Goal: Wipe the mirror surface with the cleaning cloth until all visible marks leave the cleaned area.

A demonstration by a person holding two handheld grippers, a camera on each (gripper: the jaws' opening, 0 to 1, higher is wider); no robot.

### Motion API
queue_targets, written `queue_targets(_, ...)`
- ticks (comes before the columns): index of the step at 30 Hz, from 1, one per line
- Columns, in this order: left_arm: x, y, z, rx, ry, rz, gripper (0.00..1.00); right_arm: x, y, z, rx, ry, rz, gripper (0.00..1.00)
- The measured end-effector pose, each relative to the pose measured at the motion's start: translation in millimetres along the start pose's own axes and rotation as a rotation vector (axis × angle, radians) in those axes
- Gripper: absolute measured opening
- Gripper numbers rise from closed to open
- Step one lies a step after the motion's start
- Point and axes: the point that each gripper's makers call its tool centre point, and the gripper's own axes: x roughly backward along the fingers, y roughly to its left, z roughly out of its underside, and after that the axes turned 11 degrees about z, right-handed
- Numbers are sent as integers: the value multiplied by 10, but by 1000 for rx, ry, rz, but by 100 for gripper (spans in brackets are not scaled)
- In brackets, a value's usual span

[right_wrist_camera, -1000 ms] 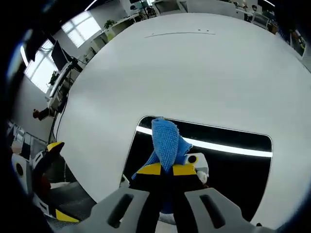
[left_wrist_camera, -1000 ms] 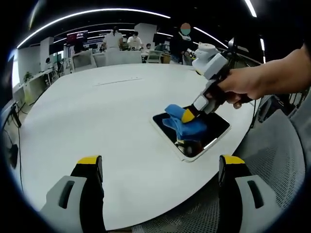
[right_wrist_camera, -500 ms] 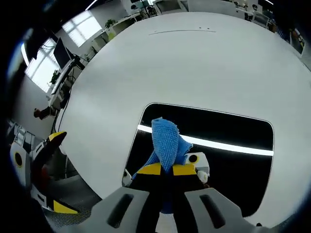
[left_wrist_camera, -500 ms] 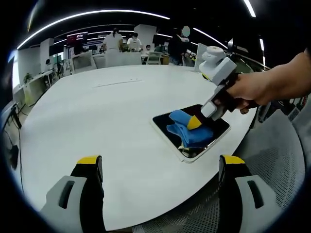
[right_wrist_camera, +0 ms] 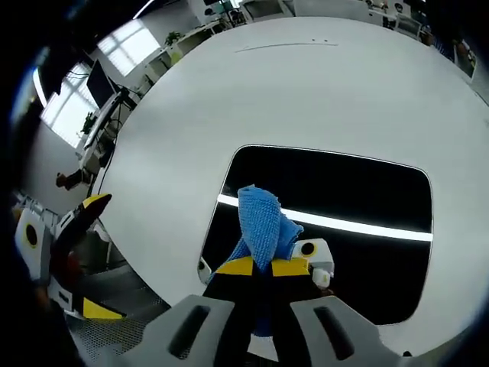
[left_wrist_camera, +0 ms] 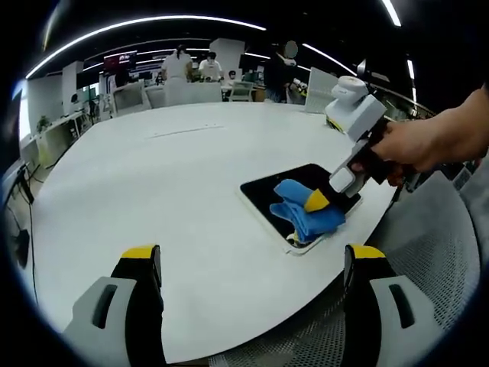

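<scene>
— So, what is the surface, and the room?
— One big white round tabletop (left_wrist_camera: 153,176) in an open office. One dark mirror (right_wrist_camera: 336,222) lies near its edge.
— And the tongs?
— The right gripper (right_wrist_camera: 263,267) is clenched on one blue cleaning cloth (left_wrist_camera: 306,210), pressed on the mirror. The left gripper (left_wrist_camera: 248,264) is wide open, grasping nothing.

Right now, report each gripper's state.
Left gripper: open, holding nothing.
Right gripper: shut on the blue cleaning cloth, over the mirror.
</scene>
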Motion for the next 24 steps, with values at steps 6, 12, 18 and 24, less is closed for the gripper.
queue_targets(6, -1, 1, 1, 3, -1, 1, 99, 35, 24, 85, 0, 4, -9, 0)
queue_targets(12, -7, 2, 3, 2, 1, 1, 99, 64, 46, 156, 4, 11, -20, 0)
queue_targets(18, -12, -4, 19, -4, 11, 3, 99, 91, 78, 213, 31, 27, -22, 0)
queue_targets(24, -6, -4, 14, -5, 10, 1, 99, 116, 97, 278, 45, 33, -26, 0)
